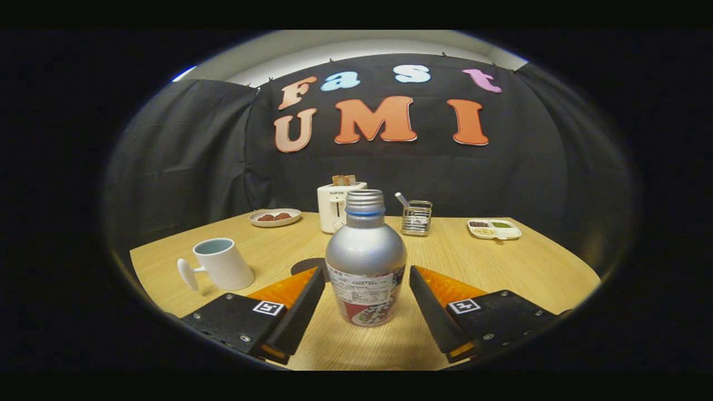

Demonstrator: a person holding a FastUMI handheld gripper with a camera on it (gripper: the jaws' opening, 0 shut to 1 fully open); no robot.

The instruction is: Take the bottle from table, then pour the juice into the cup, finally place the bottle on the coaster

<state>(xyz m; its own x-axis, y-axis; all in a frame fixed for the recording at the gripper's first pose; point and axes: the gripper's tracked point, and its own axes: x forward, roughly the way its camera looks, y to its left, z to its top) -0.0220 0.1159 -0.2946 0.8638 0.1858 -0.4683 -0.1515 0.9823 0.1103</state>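
Barely begun: the silver aluminium bottle [365, 262] stands upright on the pale wooden counter [529, 267] between the spread fingers [367, 301], ungrasped; pouring into the white mug [223, 264] and resting on the dark coaster [305, 265] remain.

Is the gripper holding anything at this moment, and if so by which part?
Nothing is held. The gripper is open, its fingers on either side of the bottle at label height with a gap on each side. The bottle stands upright on the table.

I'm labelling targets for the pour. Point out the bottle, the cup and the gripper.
bottle [366, 262]: gripper view, silver body.
cup [221, 263]: gripper view, white side wall.
gripper [367, 292]: gripper view, midway between open fingers, bottle between them.
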